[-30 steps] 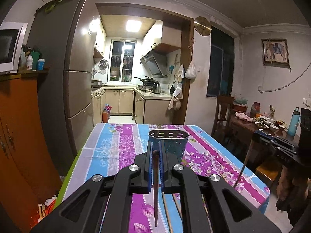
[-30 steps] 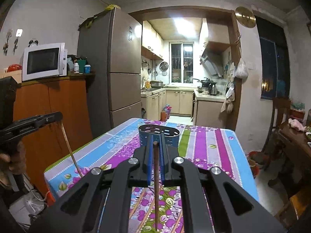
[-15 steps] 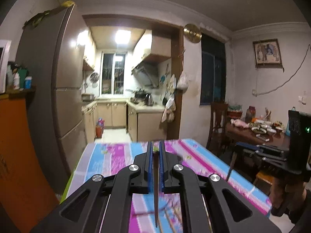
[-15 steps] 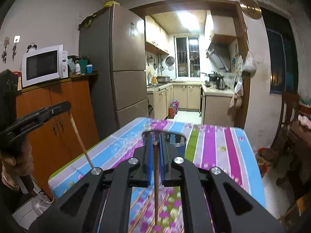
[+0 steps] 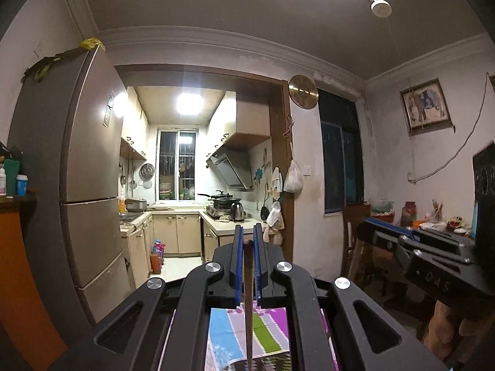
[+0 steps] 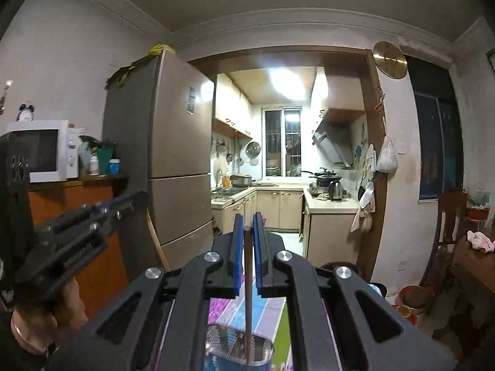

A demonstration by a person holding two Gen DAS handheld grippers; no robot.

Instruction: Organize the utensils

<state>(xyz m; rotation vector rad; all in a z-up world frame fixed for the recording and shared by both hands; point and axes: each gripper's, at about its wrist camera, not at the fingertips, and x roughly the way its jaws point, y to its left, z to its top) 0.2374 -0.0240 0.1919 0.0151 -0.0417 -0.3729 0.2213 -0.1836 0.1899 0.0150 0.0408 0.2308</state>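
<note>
Left gripper point(image 5: 247, 247): clamped on a chopstick point(image 5: 248, 306), above the tablecloth point(image 5: 269, 334). Right gripper point(image 6: 247, 232): clamped on a chopstick point(image 6: 247, 293), tip over the holder point(image 6: 216, 343). Neither dropped in; likely mid-task.

**Two chopsticks held above the table, holder below your right gripper**

Your left gripper point(image 5: 246, 241) pinches a chopstick point(image 5: 248, 309) that hangs down over the table point(image 5: 229, 334). Your right gripper point(image 6: 246, 224), to its right, pinches a second chopstick point(image 6: 247, 293) whose lower end sits inside the utensil holder point(image 6: 238, 349) standing on the table directly below. Behind the table's far edge, the fridge point(image 6: 173, 154) stands left of the kitchen doorway.
</note>
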